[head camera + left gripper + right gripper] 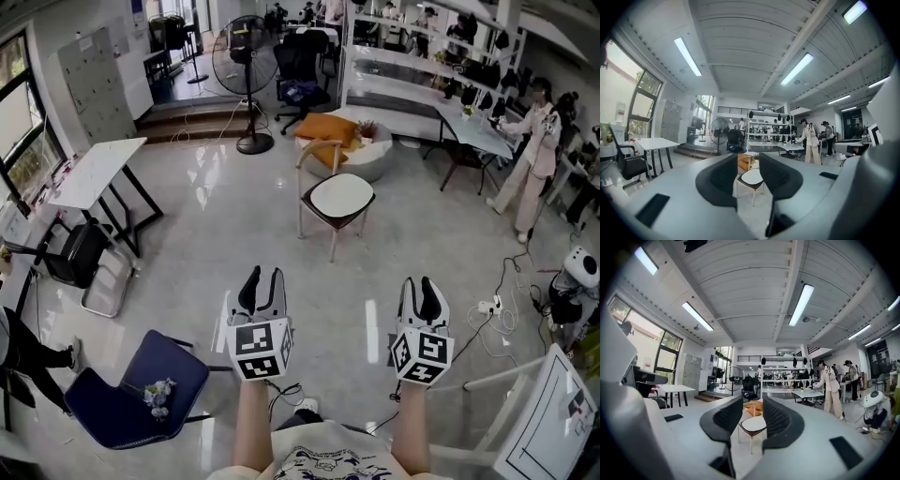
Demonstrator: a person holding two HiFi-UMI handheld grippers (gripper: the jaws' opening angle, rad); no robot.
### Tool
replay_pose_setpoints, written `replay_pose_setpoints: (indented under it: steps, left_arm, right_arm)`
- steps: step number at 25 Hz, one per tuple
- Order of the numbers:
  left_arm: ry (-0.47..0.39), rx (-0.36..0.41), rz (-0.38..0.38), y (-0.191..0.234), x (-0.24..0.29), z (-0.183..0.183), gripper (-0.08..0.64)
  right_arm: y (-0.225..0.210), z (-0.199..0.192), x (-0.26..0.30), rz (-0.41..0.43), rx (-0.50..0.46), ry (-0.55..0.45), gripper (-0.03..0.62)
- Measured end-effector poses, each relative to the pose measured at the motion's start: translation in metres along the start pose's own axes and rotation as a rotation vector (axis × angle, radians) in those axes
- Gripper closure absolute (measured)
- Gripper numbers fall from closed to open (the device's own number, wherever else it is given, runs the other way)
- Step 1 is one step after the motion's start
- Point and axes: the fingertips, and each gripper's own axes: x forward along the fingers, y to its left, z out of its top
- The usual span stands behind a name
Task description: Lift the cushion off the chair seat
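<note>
A wooden-framed chair stands on the glossy floor some way ahead of me, with a flat white cushion on its seat. My left gripper and right gripper are held side by side low in the head view, well short of the chair. Both point level toward it. In the left gripper view the jaws of the left gripper stand apart, and the cushion shows far off through the gap. The right gripper frames the cushion the same way. Nothing is between either pair of jaws.
A blue chair is near my left, with a black office chair and a white table beyond it. A floor fan and orange cushions stand behind the chair. A person and floor cables are at right.
</note>
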Motion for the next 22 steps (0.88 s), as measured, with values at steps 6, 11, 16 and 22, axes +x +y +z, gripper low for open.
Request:
replay_pose_setpoints:
  steps: [6,11,16,22]
  left_arm:
    - [-0.009,0.022,-0.013,0.017,0.024,-0.002,0.313]
    - [0.015,0.005,-0.021,0.032,0.041,-0.012,0.311]
    - [0.041,-0.005,-0.026,0.034,0.068,-0.020,0.311]
    - [0.061,0.002,-0.027,0.025,0.121,-0.027,0.311]
  right_arm:
    - [0.013,-0.009,0.021,-0.010,0.018,-0.002,0.345]
    - [0.028,-0.019,0.039,0.014,0.010,0.029,0.314]
    - [0.030,-0.025,0.062,0.034,0.000,0.046,0.305]
    - [0.015,-0.036,0.114,0.048,0.009,0.059,0.305]
